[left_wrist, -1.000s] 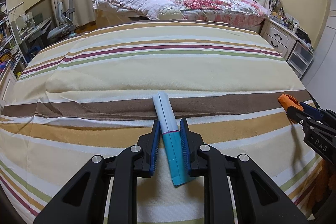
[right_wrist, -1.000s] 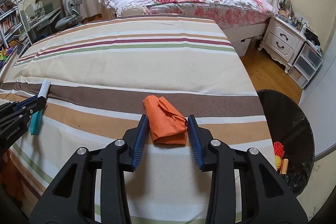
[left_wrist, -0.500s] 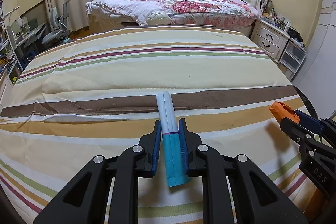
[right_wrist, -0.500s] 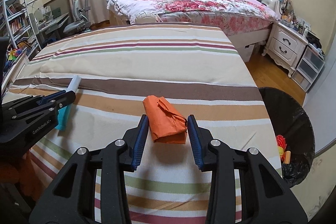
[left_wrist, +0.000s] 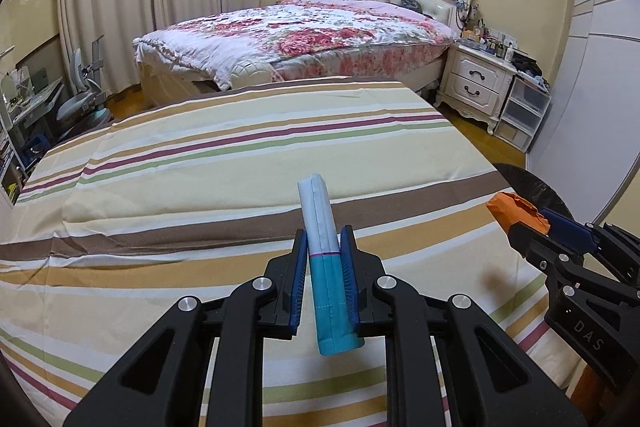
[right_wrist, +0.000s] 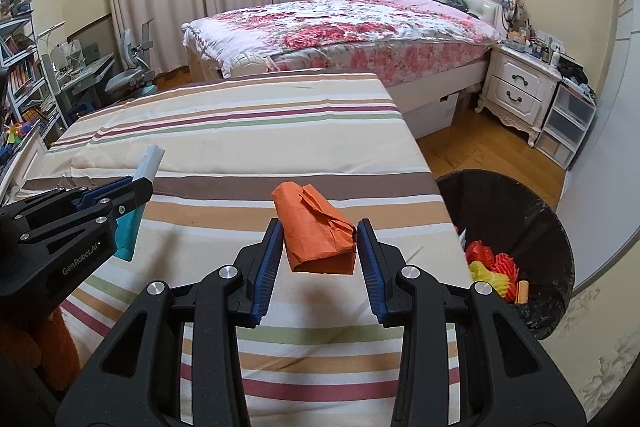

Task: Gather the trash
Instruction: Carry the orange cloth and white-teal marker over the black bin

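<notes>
**Both grippers loaded, held above the striped cloth**

Your left gripper [left_wrist: 324, 277] is clamped tight on a flat white-and-teal packet [left_wrist: 325, 259]. The blue pads [left_wrist: 299, 287] press both of its long sides; the white end sticks out past the fingertips, the teal end hangs back toward the camera. The packet is clear of the striped cloth [left_wrist: 200, 187] below it.

Your right gripper [right_wrist: 318, 259] is closed partway on a crumpled orange paper wad [right_wrist: 314, 233]. Both pads touch it, left and right. The wad is lifted off the cloth; its shadow lies on the stripes beneath.

From the right wrist view, the left gripper sits off to the left, near the cloth's left edge, packet tilted up. From the left wrist view, the right gripper and the orange wad sit at the far right.

A black-lined trash bin [right_wrist: 532, 227] stands on the floor just beside the cloth's right edge, to the right of the orange wad. It holds red and yellow scraps [right_wrist: 490, 265].

Beyond: a bed with floral quilt [right_wrist: 340, 23], a white nightstand [right_wrist: 520, 87].
</notes>
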{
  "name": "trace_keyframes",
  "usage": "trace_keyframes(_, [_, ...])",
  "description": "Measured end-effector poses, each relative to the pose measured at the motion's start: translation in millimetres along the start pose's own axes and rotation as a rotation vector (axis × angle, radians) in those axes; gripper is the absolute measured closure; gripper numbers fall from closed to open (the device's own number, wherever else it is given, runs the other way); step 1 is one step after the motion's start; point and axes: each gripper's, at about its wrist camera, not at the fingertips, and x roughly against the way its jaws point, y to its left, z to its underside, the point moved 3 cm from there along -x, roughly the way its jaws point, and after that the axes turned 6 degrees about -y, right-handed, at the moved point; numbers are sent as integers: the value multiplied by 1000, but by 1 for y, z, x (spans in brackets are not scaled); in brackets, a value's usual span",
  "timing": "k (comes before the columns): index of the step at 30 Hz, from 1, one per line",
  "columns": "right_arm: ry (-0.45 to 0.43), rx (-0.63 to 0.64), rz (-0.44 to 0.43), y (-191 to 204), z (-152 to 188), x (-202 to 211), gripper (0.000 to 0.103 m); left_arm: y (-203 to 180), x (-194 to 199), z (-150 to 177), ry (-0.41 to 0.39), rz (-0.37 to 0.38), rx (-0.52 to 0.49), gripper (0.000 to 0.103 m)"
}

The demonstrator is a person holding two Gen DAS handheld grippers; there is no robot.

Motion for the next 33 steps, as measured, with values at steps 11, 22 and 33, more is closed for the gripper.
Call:
trace_keyframes(11, [-65, -59, 121, -52, -16, 15, 66, -54, -5, -30, -56, 86, -71, 85])
trace_keyframes(22, [-104, -133, 236, -113, -25, 22, 66, -103, -16, -53, -85, 166, -122, 85])
trace_keyframes(33, [-115, -185, 306, -154, -21, 25, 66, -153, -33, -66, -95, 225, -180, 85])
